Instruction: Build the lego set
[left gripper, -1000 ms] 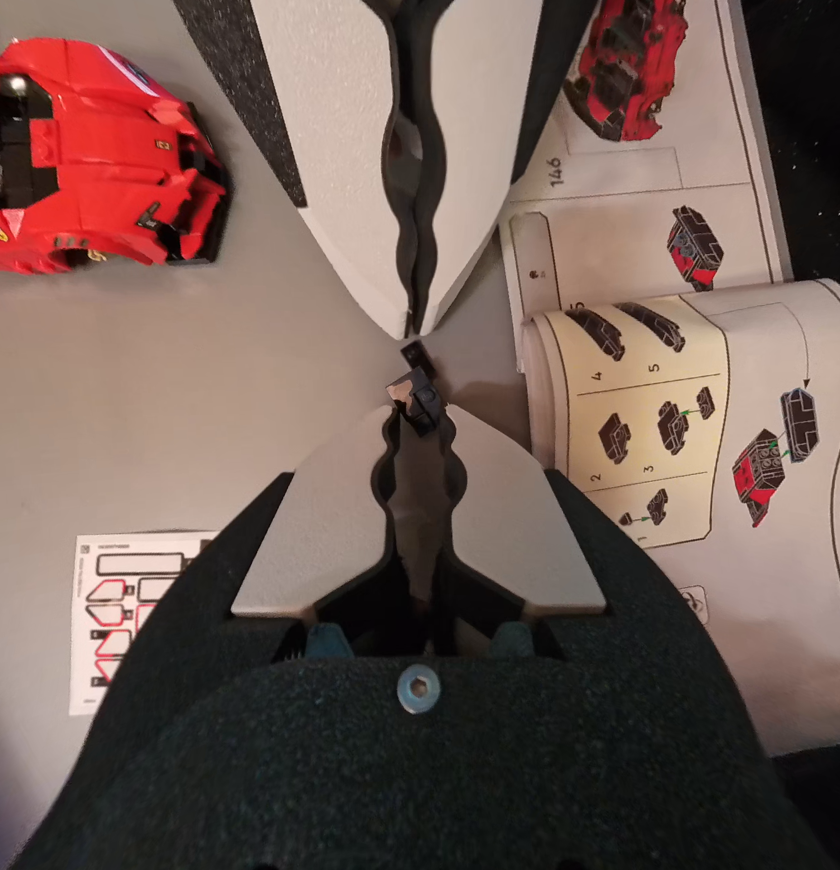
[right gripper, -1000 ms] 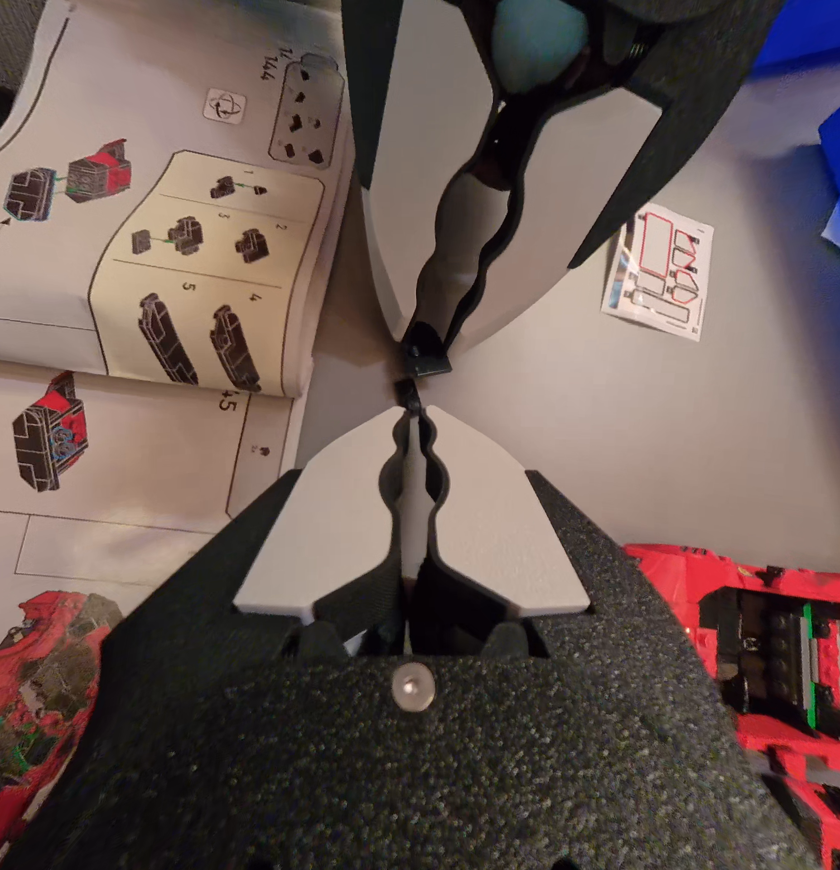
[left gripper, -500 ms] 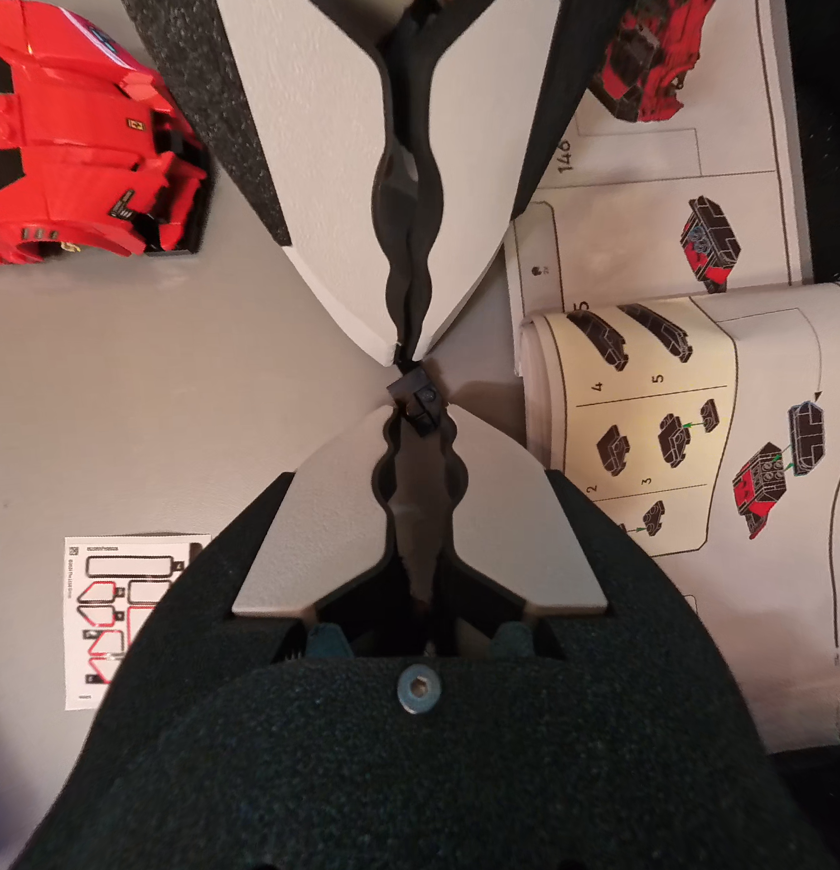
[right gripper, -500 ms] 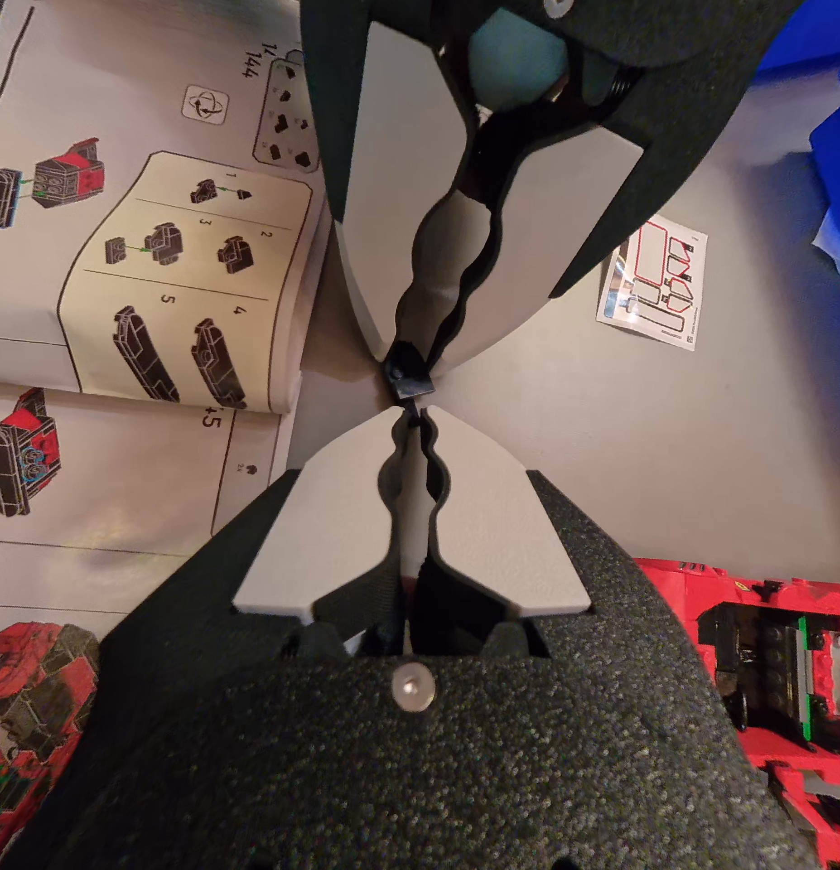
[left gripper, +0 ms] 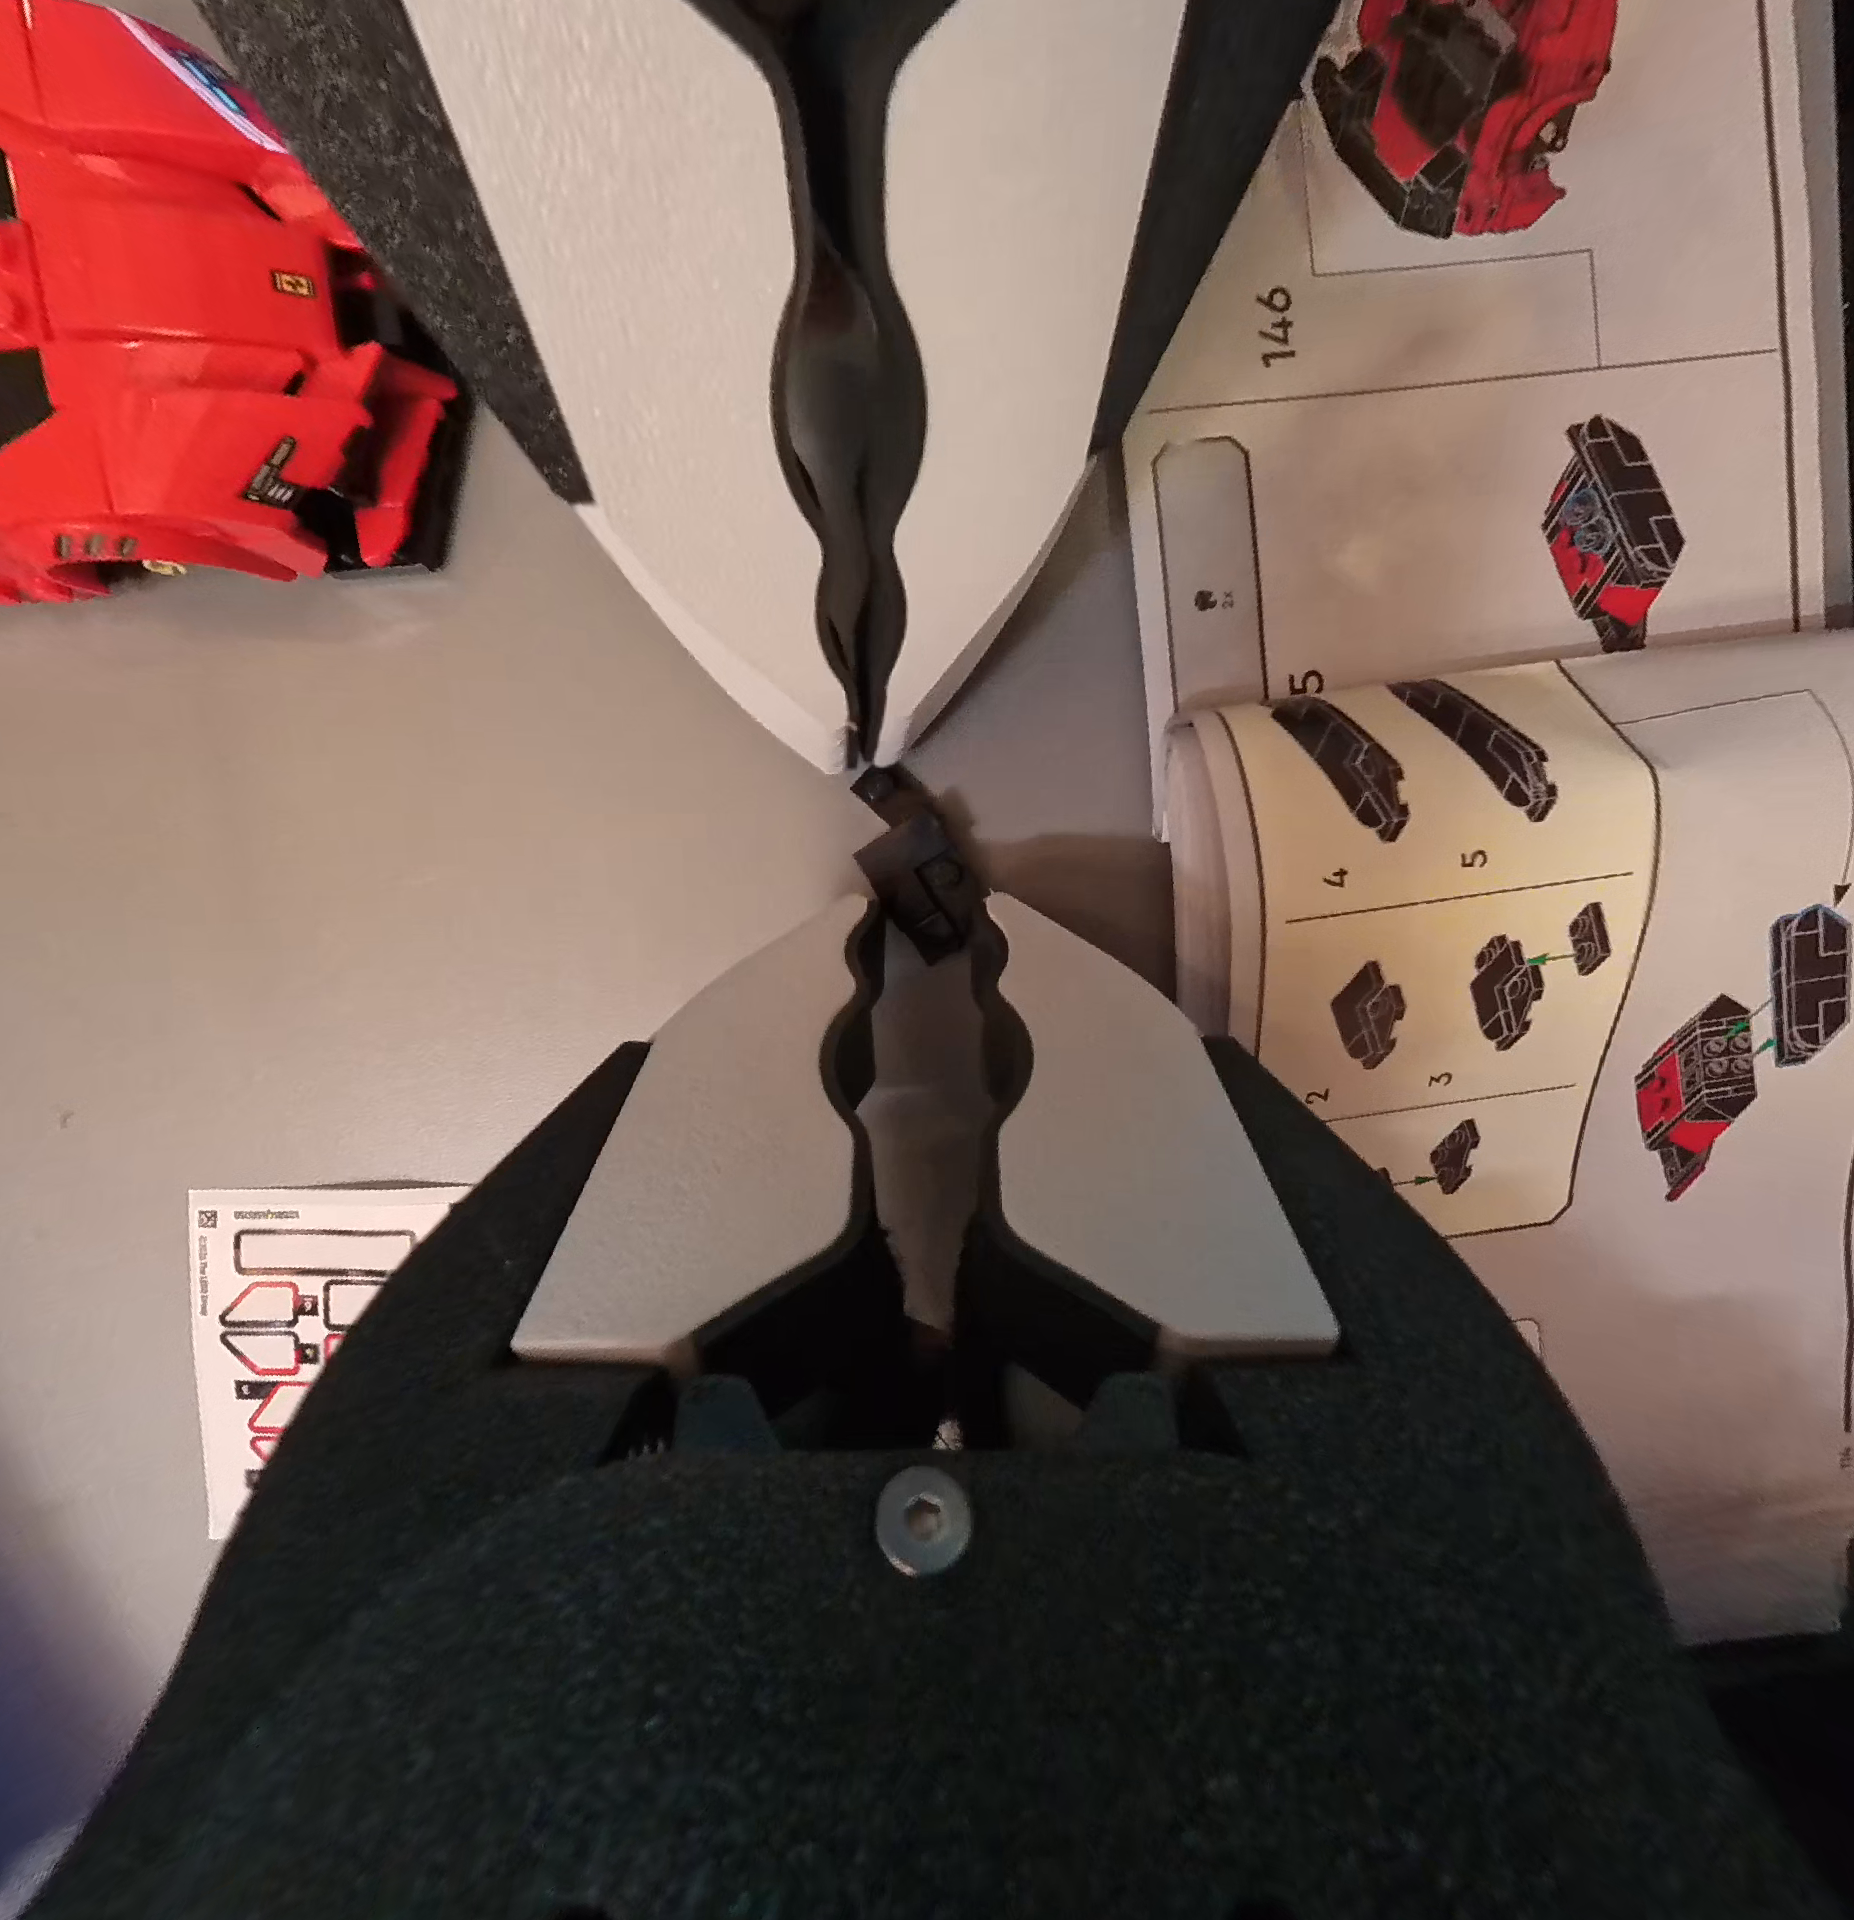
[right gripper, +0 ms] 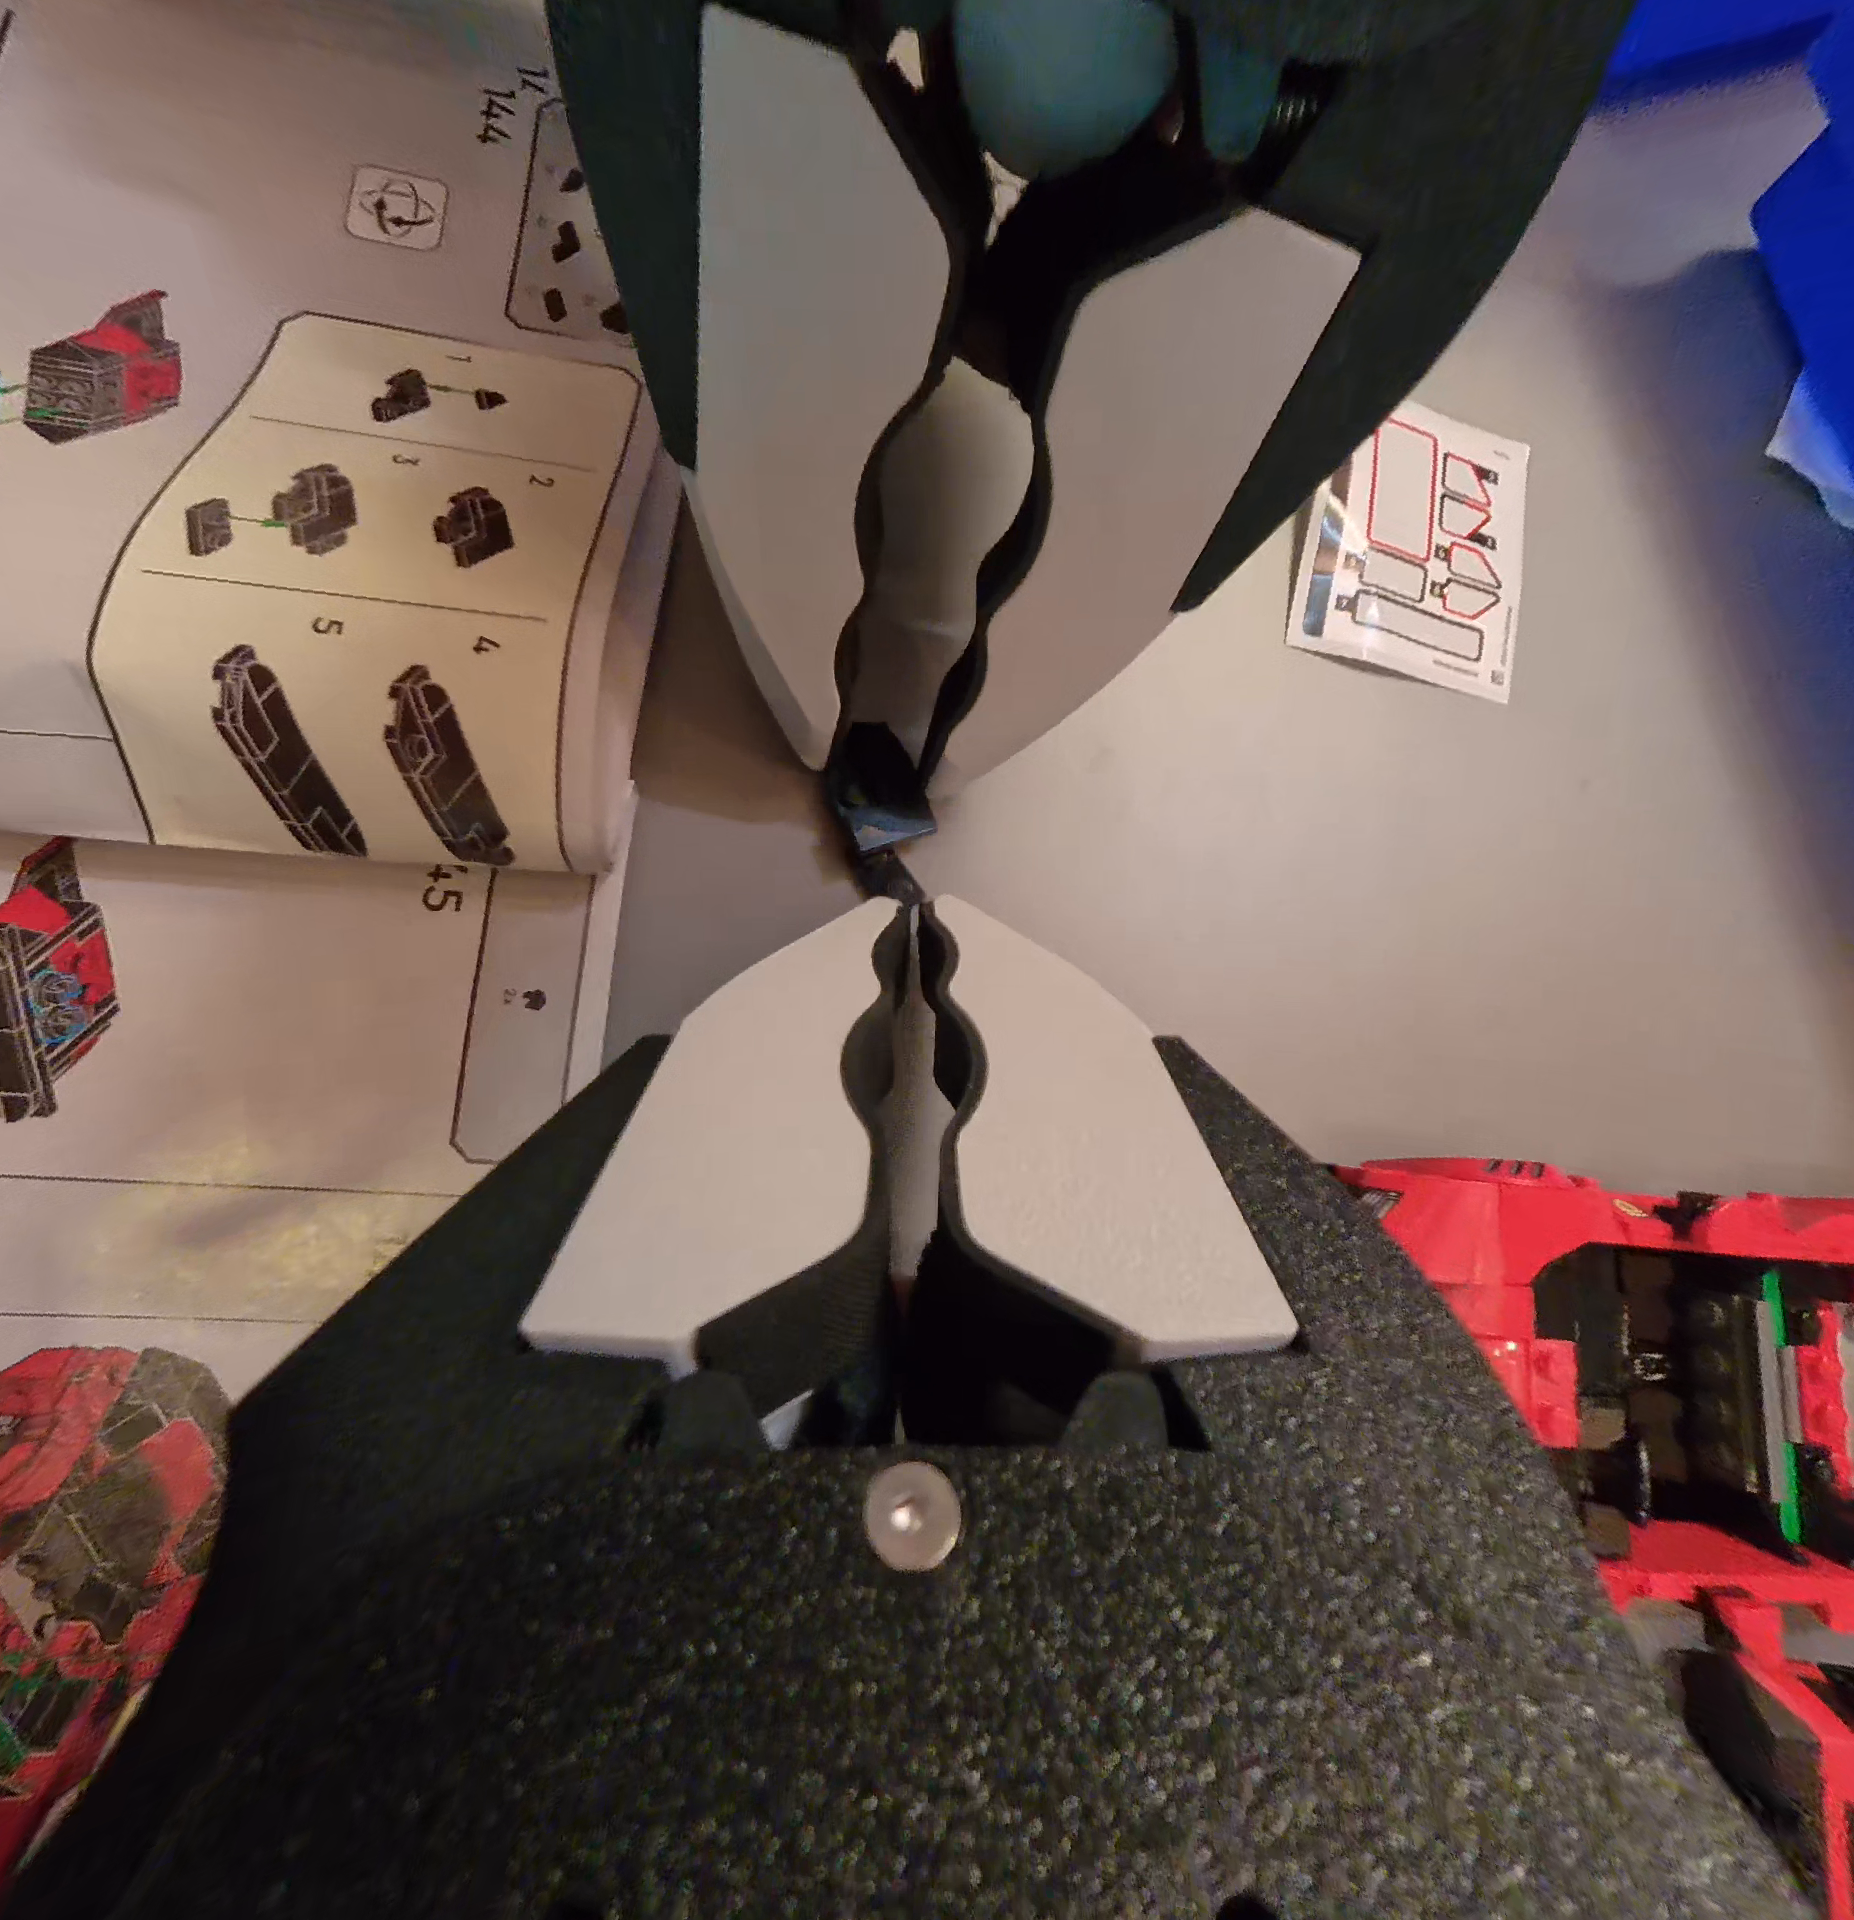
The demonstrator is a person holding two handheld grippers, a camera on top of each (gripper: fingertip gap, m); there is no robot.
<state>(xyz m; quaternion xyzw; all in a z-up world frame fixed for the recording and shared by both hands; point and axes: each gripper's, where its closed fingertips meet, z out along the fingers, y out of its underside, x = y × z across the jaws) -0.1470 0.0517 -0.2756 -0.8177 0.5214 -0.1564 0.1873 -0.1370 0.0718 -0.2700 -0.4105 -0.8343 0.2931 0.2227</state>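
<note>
My left gripper (left gripper: 928, 914) is shut on a small black lego piece (left gripper: 928, 894) that sticks out past its tips. My right gripper (right gripper: 915, 906) is shut on a smaller black lego piece (right gripper: 881, 873), seen in the left wrist view (left gripper: 883, 787) at the tips of the gripper opposite. The two grippers point tip to tip above the grey table, and the two black pieces touch or nearly touch. In the right wrist view the left gripper's piece (right gripper: 881, 790) shows between the opposite tips.
A red lego car (left gripper: 164, 343) stands at the upper left of the left wrist view and at the lower right of the right wrist view (right gripper: 1650, 1392). An open instruction booklet (left gripper: 1505, 935) lies to the right. A sticker sheet (left gripper: 279, 1340) lies on the table (left gripper: 383, 883). My left and right fingertips are right by each other.
The two grippers stay tip to tip. The right gripper's small piece has drawn back slightly from the pressed position and now shows as a separate piece just beyond the left gripper's piece.
</note>
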